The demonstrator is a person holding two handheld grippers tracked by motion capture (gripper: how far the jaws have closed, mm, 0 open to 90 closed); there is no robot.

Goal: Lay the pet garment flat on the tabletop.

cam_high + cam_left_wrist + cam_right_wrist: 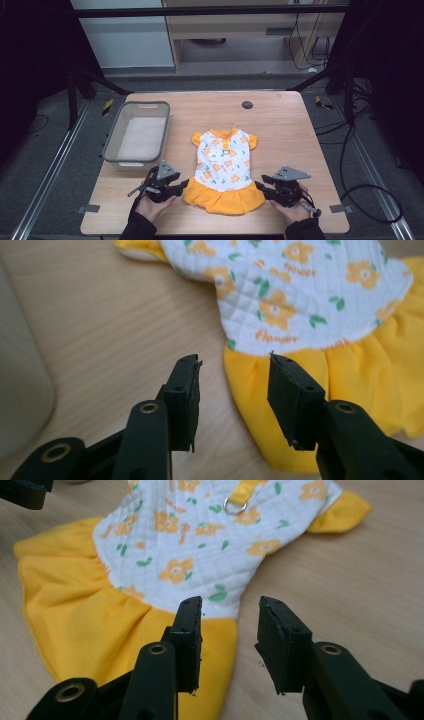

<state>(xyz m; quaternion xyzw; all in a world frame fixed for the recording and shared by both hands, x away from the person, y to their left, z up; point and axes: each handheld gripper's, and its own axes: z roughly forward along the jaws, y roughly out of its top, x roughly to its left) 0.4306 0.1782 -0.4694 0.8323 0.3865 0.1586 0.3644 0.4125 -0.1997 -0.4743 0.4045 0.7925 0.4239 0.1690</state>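
Wooden table [280, 125], left gripper [184, 185] and right gripper [260, 186] low, level, fingers apart, seemingly clear of dress [223, 172] skirt.

I note a light wooden worktop [280, 125] bearing a grey tub [137, 132] at left, a yellow-skirted floral dress [224, 170] laid flat centrally, and a dark round disc [247, 105] near its far edge.

L gripper [234, 371] fingers apart, straddling yellow skirt [350, 390] edge (not gripping) w/ bin [20, 390] beside.
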